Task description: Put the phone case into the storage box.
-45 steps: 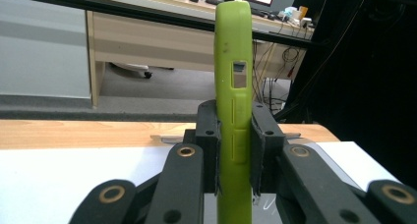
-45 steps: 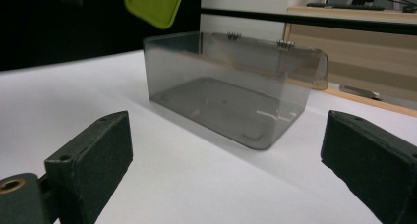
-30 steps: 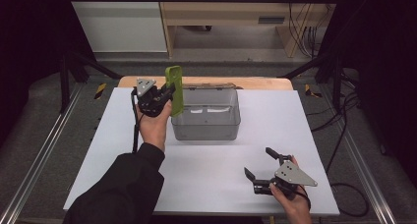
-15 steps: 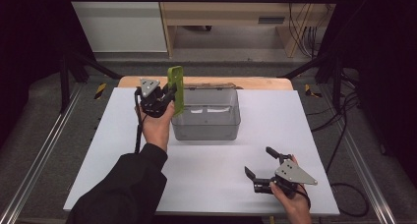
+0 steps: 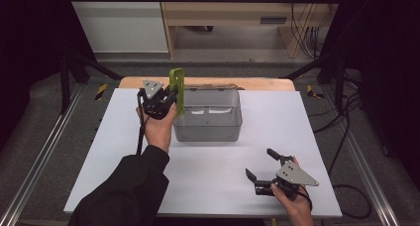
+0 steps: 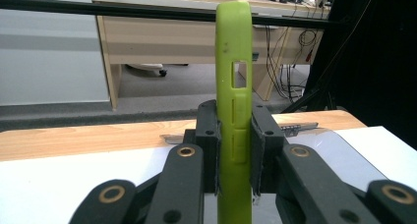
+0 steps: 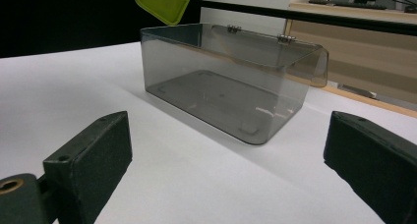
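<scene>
Green phone case stands upright, long axis vertical, pinched by left tool.

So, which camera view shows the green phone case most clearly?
The left gripper view: the green phone case stands upright between the left gripper pads, its side cutouts visible. The high view shows it small, at the clear box left wall. The right gripper view catches one corner above the box.
</scene>
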The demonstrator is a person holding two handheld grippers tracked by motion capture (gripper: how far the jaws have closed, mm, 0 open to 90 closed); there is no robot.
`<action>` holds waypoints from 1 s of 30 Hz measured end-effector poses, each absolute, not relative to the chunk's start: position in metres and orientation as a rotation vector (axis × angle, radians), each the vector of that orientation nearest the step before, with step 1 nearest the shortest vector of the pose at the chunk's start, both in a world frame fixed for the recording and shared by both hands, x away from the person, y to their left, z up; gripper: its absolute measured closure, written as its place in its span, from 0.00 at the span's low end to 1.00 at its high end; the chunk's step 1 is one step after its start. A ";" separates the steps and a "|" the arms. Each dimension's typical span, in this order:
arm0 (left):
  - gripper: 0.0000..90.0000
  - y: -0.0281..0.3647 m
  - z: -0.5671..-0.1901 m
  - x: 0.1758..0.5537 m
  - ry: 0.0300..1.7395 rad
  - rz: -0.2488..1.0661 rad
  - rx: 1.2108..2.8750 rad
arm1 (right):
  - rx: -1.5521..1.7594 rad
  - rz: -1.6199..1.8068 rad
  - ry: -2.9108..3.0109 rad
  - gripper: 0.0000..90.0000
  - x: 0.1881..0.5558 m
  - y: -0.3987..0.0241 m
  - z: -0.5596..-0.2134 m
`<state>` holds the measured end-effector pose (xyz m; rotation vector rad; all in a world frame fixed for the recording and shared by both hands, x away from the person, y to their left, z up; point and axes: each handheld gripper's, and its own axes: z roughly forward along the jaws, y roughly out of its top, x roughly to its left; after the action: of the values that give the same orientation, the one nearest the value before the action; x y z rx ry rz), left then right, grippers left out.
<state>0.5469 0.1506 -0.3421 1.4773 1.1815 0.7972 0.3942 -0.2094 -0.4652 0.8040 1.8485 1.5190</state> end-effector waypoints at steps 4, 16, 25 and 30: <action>0.86 0.152 -0.344 0.549 1.195 0.792 1.478 | 0.803 1.518 1.851 0.05 0.394 -0.209 -0.465; 0.86 0.149 -0.356 0.555 1.209 0.800 1.505 | 0.802 1.517 1.858 0.05 0.394 -0.210 -0.466; 0.86 0.149 -0.366 0.560 1.236 0.788 1.511 | 0.804 1.516 1.869 0.05 0.394 -0.209 -0.466; 0.86 0.148 -0.369 0.563 1.238 0.787 1.520 | 0.803 1.514 1.873 0.05 0.395 -0.208 -0.466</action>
<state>0.5625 0.1479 -0.3692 1.5202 1.2383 0.7871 0.3947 -0.2085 -0.4662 0.8025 1.8732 1.5143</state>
